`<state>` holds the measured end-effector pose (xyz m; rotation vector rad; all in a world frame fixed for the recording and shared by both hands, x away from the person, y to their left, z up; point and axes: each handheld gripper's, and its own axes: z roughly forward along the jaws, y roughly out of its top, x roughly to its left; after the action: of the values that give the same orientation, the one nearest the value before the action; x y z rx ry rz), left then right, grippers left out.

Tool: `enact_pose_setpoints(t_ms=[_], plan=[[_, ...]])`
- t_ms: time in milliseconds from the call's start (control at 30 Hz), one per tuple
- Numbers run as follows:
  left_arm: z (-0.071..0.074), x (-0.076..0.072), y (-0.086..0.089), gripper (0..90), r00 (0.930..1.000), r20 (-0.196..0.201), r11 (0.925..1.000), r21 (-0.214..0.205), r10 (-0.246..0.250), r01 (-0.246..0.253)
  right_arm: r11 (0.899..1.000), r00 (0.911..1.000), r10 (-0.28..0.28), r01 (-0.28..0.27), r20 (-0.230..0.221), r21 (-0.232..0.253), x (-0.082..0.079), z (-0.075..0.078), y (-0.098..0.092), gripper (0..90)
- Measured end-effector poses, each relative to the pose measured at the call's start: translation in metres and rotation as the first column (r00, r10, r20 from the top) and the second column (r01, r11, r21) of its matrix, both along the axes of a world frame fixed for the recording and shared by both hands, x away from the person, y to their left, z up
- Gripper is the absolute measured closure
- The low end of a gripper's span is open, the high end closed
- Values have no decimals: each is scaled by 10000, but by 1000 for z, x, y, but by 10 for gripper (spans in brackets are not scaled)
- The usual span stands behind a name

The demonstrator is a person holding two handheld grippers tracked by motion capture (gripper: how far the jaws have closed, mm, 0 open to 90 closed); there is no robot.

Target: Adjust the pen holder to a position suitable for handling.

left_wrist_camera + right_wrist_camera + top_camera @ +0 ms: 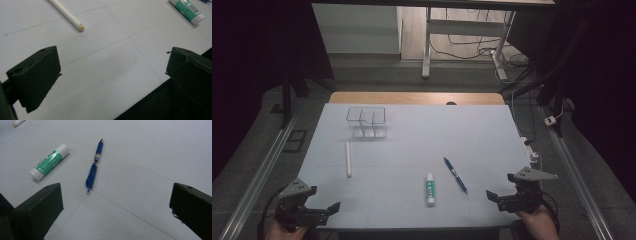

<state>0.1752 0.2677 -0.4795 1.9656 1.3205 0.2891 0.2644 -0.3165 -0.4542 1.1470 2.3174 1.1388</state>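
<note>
- The right hand-held gripper (503, 199) and the left hand-held gripper (319, 212) both stand with jaws apart, empty.
- The blue pen (93, 169) lies mid-frame on the counter (412, 140), probably light, stiff and slippery; best pinched mid-barrel.

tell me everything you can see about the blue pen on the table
The blue pen is slim, plastic-looking, with a clear section mid-barrel, a dark grip and a clip. It lies flat on the white table, angled diagonally, right of the glue stick without touching it. It lies ahead of the open right gripper, untouched.
</note>
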Motion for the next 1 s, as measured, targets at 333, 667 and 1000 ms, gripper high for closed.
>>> enact_pose_setpoints(t_ms=[333, 667, 1000], plan=[[0, 3, 1, 0, 9997, -95, 9996, -171, -213, 211, 9999, 9998, 138, -137, -117, 44, -3, 1, 1, 0], [-1, 4, -4, 0, 9997, -255, 9991, 425, -30, 41, 9997, 9996, 236, -235, -137, 57, -3, 0, 2, 0], [1, 4, -2, 0, 9999, -80, 9999, 124, 104, -103, 9995, 9993, 306, -305, -219, 23, -2, 0, 2, 0]])
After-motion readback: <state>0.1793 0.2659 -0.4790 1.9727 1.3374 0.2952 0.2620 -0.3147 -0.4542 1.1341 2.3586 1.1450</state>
